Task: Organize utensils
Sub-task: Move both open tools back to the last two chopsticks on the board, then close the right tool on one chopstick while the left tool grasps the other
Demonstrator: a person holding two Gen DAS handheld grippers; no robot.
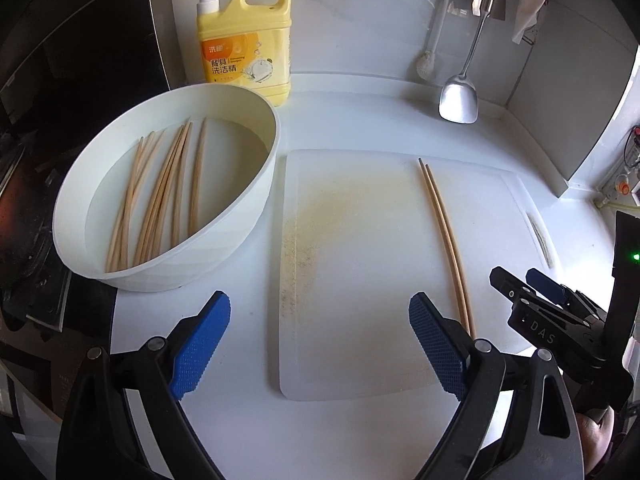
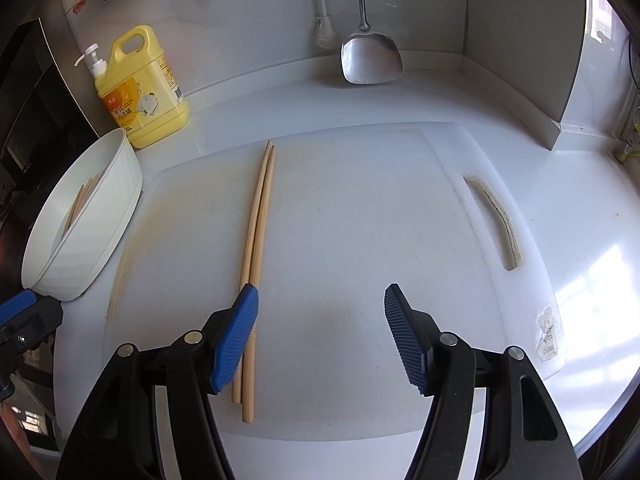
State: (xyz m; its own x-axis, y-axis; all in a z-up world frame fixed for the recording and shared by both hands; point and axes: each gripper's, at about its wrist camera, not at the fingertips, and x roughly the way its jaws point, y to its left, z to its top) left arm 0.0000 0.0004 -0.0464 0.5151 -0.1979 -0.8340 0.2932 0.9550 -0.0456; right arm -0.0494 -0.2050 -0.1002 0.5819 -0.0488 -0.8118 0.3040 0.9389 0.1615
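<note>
Left gripper [image 1: 320, 344] released, hovering over cutting board [image 1: 352, 240]; right gripper [image 2: 320, 332] released beside chopstick pair [image 2: 256, 248]; remaining chopsticks [image 1: 160, 192] in white bowl [image 1: 240, 216].

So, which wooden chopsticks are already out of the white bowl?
The pair of wooden chopsticks lying side by side on the white plastic cutting board; all others remain inside the round white bowl.
</note>
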